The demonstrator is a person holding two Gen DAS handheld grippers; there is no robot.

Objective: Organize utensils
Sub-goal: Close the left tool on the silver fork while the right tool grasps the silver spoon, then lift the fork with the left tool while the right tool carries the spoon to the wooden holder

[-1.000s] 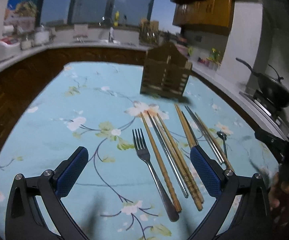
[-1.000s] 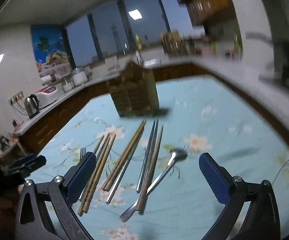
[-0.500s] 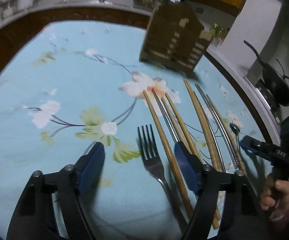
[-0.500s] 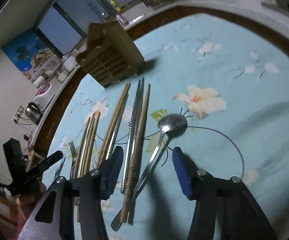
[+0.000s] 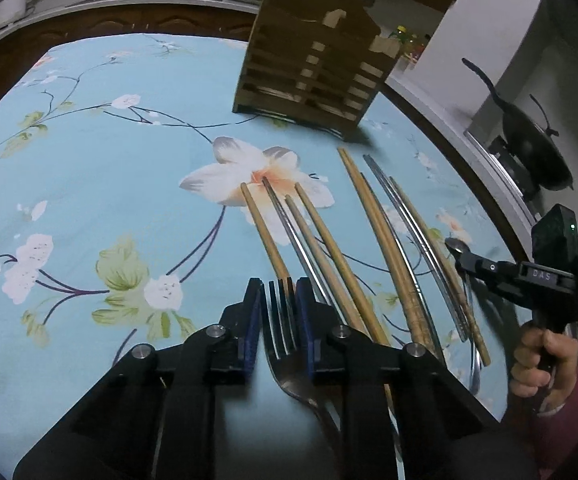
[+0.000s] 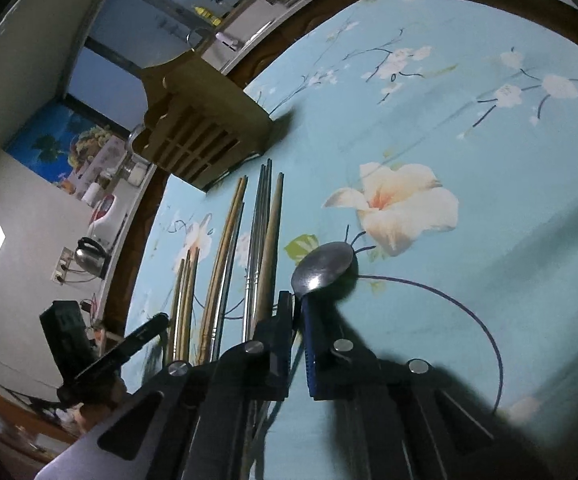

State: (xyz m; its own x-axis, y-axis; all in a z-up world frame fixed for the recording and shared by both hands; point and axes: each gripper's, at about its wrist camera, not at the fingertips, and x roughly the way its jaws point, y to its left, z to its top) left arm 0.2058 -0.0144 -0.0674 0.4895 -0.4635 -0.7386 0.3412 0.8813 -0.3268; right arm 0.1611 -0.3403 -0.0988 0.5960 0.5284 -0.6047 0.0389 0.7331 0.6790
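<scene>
The left tool (image 5: pixel 279 312) is clamped on the fork (image 5: pixel 283 332) at its tines, low over the surface (image 5: pixel 89 168). The right tool (image 6: pixel 297 320) is closed around the neck of the spoon (image 6: pixel 323 266), whose bowl lies on the flowered cloth. Between fork and spoon, wooden and metal chopsticks (image 5: pixel 369 232) are laid in a row. Beyond them, a wooden holder (image 5: pixel 309 76) is seen standing upright.
</scene>
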